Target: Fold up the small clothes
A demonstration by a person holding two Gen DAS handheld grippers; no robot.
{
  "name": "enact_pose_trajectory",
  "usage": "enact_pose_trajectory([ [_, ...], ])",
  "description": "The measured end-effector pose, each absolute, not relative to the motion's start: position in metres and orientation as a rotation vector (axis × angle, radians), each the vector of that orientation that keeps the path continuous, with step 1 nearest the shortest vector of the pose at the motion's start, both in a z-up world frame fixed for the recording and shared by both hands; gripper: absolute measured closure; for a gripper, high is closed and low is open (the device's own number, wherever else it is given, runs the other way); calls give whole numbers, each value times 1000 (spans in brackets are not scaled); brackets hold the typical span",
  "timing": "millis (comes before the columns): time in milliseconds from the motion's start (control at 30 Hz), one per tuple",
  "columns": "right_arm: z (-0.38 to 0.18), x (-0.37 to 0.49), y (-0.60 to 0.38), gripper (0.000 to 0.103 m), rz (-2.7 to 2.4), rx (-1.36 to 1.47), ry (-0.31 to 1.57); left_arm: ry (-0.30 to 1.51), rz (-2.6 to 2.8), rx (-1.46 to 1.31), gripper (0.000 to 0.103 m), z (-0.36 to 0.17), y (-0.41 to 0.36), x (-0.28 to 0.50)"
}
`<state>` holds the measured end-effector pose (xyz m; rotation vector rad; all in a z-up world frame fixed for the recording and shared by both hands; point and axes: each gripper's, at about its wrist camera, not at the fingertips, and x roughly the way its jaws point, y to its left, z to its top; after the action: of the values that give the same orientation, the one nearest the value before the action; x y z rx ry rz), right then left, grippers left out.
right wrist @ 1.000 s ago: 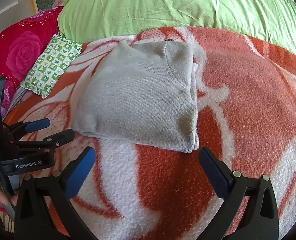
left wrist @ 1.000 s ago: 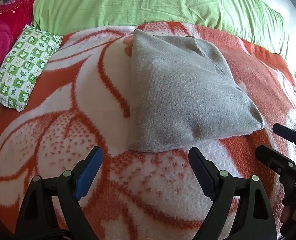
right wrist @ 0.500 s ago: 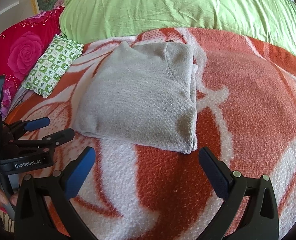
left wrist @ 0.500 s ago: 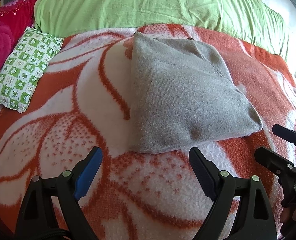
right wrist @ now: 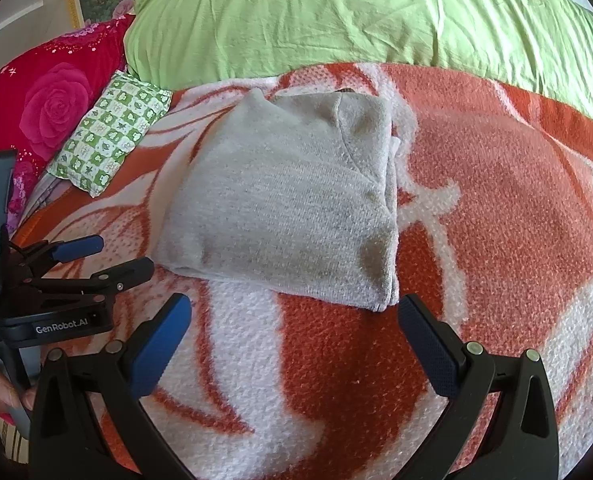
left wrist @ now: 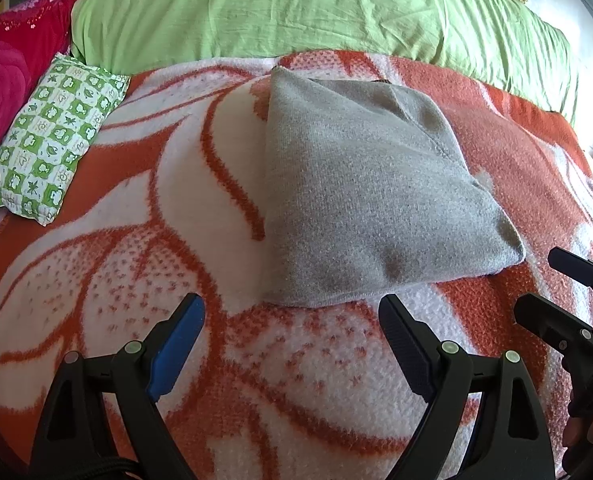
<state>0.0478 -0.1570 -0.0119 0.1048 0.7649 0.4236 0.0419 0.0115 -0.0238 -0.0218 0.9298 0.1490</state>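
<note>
A folded grey knit garment (left wrist: 372,196) lies flat on the orange-and-white blanket (left wrist: 136,264) that covers the bed, sitting in the centre of the left wrist view and a little left of centre in the right wrist view (right wrist: 292,204). Its layered edges stack along the right side, and a seam runs diagonally across the upper right part.

The left gripper (left wrist: 292,322) hovers at the lower edge of its frame, just short of the garment's near edge, its jaws spread wide with nothing between them but blanket. The right gripper (right wrist: 294,320) sits at the bottom of its own frame, jaws likewise wide apart and holding nothing, the garment's near right corner just above its right finger.

Each gripper shows in the other's view: the right one at the lower right edge of the left wrist view (left wrist: 552,284), the left one at the lower left of the right wrist view (right wrist: 112,258), both apart from the garment.

At the top of both frames lies a green duvet (left wrist: 316,8). A green-and-white checked pillow (left wrist: 52,140) rests at upper left, beside a red rose-patterned cushion (right wrist: 48,96).
</note>
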Motion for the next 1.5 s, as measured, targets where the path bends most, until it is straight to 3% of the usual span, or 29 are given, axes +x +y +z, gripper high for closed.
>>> enact_pose_trajectory([
  [1500,-2,50,-157,0,413,118,739,926,149,-30,12,-19,8,46],
])
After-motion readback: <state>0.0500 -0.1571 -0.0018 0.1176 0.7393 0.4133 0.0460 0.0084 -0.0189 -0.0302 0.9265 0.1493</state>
